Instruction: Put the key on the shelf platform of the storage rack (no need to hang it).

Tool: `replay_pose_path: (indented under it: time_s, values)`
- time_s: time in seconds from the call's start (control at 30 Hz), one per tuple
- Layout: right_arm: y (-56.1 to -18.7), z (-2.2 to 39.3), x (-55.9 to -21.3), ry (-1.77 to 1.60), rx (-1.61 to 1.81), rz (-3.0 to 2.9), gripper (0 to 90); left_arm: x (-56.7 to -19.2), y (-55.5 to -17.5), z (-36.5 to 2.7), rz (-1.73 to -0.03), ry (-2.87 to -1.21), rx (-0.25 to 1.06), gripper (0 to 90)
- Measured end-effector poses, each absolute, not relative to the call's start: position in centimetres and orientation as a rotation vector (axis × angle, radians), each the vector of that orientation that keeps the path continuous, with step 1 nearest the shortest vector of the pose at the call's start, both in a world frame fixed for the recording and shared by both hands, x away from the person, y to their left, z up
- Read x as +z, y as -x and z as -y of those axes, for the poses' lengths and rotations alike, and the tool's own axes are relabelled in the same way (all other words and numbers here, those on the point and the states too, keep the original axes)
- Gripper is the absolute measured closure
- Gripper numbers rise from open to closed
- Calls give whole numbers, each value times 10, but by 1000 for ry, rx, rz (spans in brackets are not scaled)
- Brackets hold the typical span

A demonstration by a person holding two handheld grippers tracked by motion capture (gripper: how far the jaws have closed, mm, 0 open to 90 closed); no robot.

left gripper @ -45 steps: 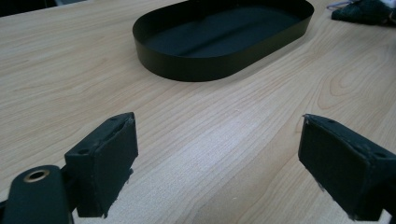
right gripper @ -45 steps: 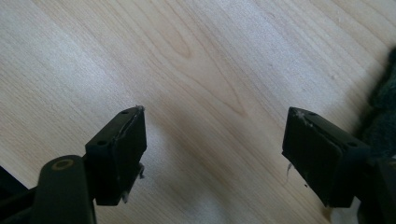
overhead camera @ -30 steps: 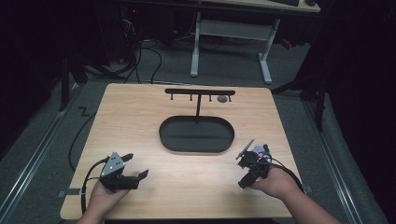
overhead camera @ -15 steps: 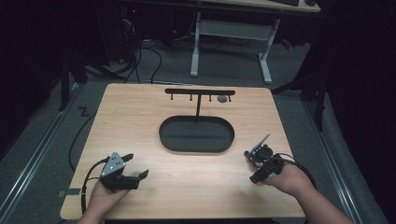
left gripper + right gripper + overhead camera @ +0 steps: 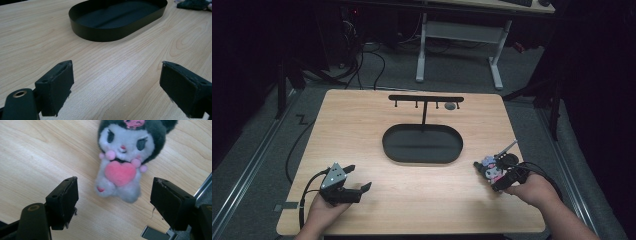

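Your right gripper (image 5: 113, 202) hovers low over the plush toy (image 5: 126, 157) near the counter's (image 5: 362, 125) right edge, jaws spread wide with nothing between them. The toy lies straight ahead of that gripper, just beyond the jaw tips, face up. Its long axis runs head to feet along the gripper's line of sight, feet toward you, so the jaws already straddle its width. From here it looks like a short push forward and down would put the body between them. In the high view the same plush toy (image 5: 489, 168) sits just in front of your right gripper (image 5: 504, 177), well right of the black oval tray (image 5: 422, 144).

Your left gripper (image 5: 357, 182) rests near the counter's front-left corner, also wide open and holding nothing. It points toward the tray (image 5: 105, 37), well apart from the toy. So the right hand is clearly the nearer one.

The count: one plush toy, one oval tray, one black hook stand (image 5: 425, 99) rising behind it near the far edge, two grippers.
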State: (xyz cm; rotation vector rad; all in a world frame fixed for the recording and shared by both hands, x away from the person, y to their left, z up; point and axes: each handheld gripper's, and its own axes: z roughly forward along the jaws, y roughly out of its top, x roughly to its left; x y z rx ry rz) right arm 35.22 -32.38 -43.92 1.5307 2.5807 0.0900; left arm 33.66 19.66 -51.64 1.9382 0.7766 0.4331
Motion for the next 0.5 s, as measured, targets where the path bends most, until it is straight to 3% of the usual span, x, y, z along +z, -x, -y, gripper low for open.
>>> replay_pose_path:
  time_s: [0.5]
  values:
    - [-360, 330, -462, -1565, 96, -2569, 202, -516, -335, -198, -783, -1942, 433, 126]
